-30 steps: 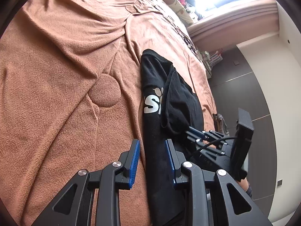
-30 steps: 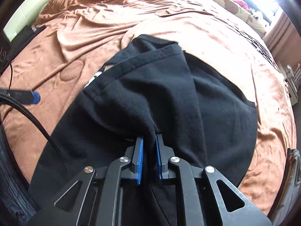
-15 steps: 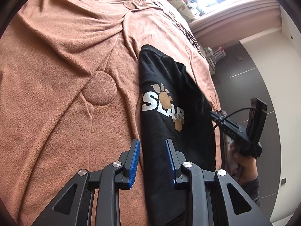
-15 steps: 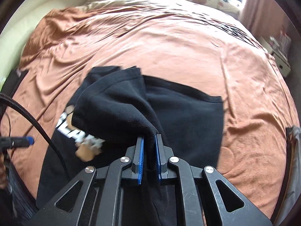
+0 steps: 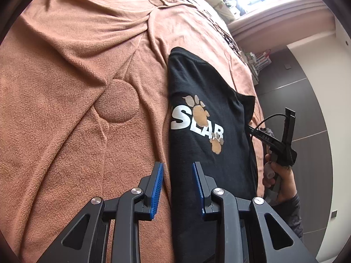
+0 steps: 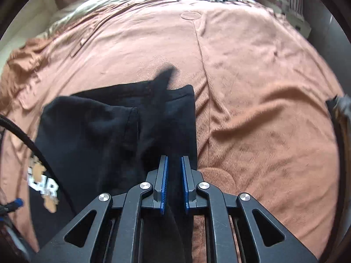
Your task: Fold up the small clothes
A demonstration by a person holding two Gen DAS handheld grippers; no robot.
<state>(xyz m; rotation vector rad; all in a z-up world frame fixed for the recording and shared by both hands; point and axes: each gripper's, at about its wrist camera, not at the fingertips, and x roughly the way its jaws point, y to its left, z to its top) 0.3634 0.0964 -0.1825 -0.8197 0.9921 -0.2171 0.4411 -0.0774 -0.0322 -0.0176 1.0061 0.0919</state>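
Rust-brown blanket (image 5: 76, 87) over the whole bed, creased, a round stitched patch (image 5: 117, 102) pressed into it. Left tongs (image 5: 177, 188) spread partway, nothing between the blue pads, straddling the near left edge of the black T-shirt (image 5: 204, 100). Right tongs (image 6: 174, 182) nearly pressed together, pinching a fold of that shirt's black cloth, pulled toward the bed's right side. Shirt flat on the blanket, white lettering and tan paw prints up. Beyond: right hand (image 5: 278, 175) on its grip, black cable (image 6: 19, 131), pillows and clutter under a bright window.
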